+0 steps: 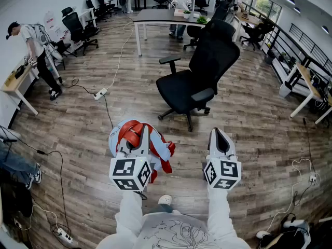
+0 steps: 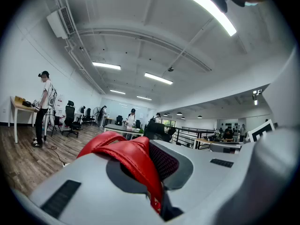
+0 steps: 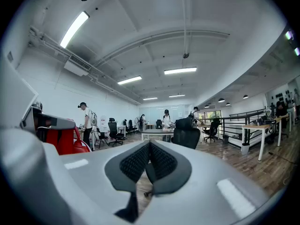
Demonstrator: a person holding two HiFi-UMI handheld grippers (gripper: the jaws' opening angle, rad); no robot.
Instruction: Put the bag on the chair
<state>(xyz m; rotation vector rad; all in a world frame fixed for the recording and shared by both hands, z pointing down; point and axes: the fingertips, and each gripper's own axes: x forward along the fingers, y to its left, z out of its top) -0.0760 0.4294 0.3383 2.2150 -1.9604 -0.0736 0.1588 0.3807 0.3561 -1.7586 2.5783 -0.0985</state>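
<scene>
Red and pale blue on the one bag (image 1: 155, 148), carried at the left tongs (image 1: 144, 130), short of the chair and not on it. Left tongs closed on the bag's red strap (image 2: 123, 150), pinched against the dark mesh pads (image 2: 164, 162) in the left gripper view. Right tongs (image 1: 218, 132) just beside the left pair, level, jaws pressed together on nothing in the right gripper view. Two tongs in all, each with one marker cube: left cube (image 1: 130, 173), right cube (image 1: 223, 173). Two white sleeves (image 1: 129, 211) behind them.

Straight ahead, one black office chair (image 1: 202, 69) on castors, high-backed, with two armrests (image 1: 169, 60). Well apart from the bag, with bare wooden floor (image 1: 259, 123) between. Beyond the chair, one dark tabletop (image 1: 161, 17) on white legs.

At the left, one person (image 1: 36, 48) in a cap, standing by a light tabletop (image 1: 13, 82). On the floor nearby, one white power strip (image 1: 100, 93) on a long cable. Further back, several more black chairs, too small to count.
</scene>
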